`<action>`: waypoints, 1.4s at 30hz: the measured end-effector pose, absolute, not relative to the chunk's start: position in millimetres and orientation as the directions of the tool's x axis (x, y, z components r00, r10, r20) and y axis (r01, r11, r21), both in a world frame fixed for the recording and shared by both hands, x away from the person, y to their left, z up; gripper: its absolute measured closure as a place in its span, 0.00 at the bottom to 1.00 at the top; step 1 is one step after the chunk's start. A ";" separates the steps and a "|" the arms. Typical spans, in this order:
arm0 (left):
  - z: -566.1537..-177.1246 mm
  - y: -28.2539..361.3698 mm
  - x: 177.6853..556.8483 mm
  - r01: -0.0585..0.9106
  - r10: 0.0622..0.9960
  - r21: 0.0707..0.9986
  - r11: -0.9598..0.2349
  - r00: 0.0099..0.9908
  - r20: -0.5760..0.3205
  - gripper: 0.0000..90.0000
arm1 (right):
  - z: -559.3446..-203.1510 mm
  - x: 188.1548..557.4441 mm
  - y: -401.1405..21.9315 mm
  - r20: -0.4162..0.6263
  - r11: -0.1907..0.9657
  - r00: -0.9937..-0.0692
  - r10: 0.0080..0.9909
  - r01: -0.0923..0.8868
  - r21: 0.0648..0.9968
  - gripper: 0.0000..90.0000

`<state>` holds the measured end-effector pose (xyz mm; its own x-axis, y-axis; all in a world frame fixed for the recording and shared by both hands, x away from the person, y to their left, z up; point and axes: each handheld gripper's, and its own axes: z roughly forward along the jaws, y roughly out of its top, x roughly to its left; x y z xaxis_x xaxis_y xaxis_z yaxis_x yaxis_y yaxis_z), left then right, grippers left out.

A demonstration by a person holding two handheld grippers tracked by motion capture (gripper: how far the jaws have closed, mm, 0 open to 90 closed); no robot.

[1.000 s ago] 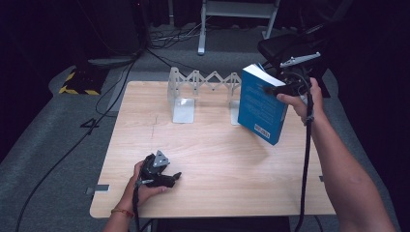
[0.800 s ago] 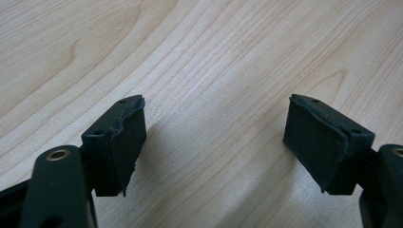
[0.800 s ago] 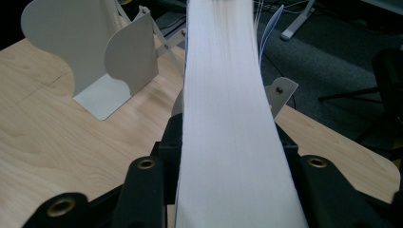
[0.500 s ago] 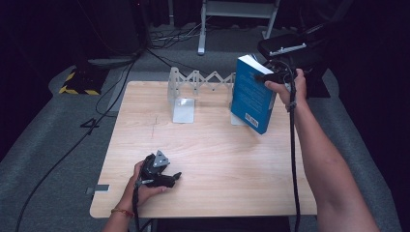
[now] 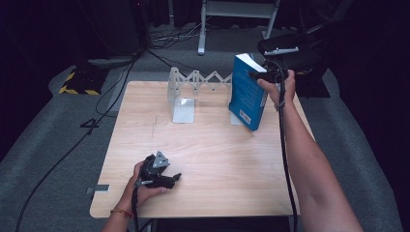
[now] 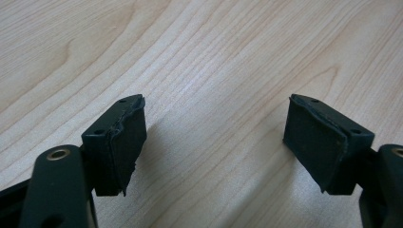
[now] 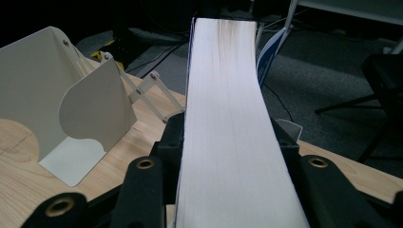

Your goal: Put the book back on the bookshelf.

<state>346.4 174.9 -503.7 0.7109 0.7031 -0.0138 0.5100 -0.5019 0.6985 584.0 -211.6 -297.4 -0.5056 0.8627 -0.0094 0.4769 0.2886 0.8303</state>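
- In the high view, your right gripper [image 5: 265,75] grasps the blue book [image 5: 247,92] near its top edge; the fingers are clenched on it from both covers, so the book hangs upright, a little tilted, with its low corner just over the far right part of the bench [image 5: 208,159]
- You hold it there, I think, because the white expanding bookend rack [image 5: 193,87] stands just beside it on the left, and the book must come down between the two end plates; the grip at the top leaves the bottom free for landing
- In the same view, your left gripper [image 5: 164,176] rests on the near side of the bench, well apart from the book, probably to stay out of the way
- In the left gripper view, the fingers [image 6: 116,142] are released, spread wide, and between them there is bare wood
- In the right gripper view, the white page block of the book [image 7: 230,118] runs straight between the fingers, which press on the covers; the left plate of the rack [image 7: 66,99] stands upright at the left, its foot flat on the wood, ready to support the book
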 end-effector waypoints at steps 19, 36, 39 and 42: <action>-503.9 174.9 346.6 0.509 0.703 0.700 -0.501 0.711 -0.014 0.25 | -307.4 567.7 -226.2 -0.012 0.315 -0.540 0.842 0.473 0.823 0.66; -504.0 173.8 347.2 0.508 0.702 0.701 -0.500 0.712 -0.015 0.25 | -308.6 561.1 -230.2 -0.034 0.341 -0.545 0.838 0.472 0.813 0.63; -504.1 173.7 347.2 0.508 0.702 0.701 -0.500 0.712 -0.015 0.25 | -308.8 560.1 -230.3 -0.037 0.342 -0.545 0.837 0.470 0.814 0.63; -504.0 173.8 347.3 0.507 0.702 0.701 -0.501 0.712 -0.014 0.25 | -309.9 559.0 -232.2 -0.037 0.343 -0.542 0.839 0.477 0.809 0.61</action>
<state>347.3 173.8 -504.0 0.7122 0.7018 -0.0142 0.5074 -0.5007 0.7013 559.0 -232.2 -309.9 -0.5423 0.8394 -0.0369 0.4766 0.3434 0.8093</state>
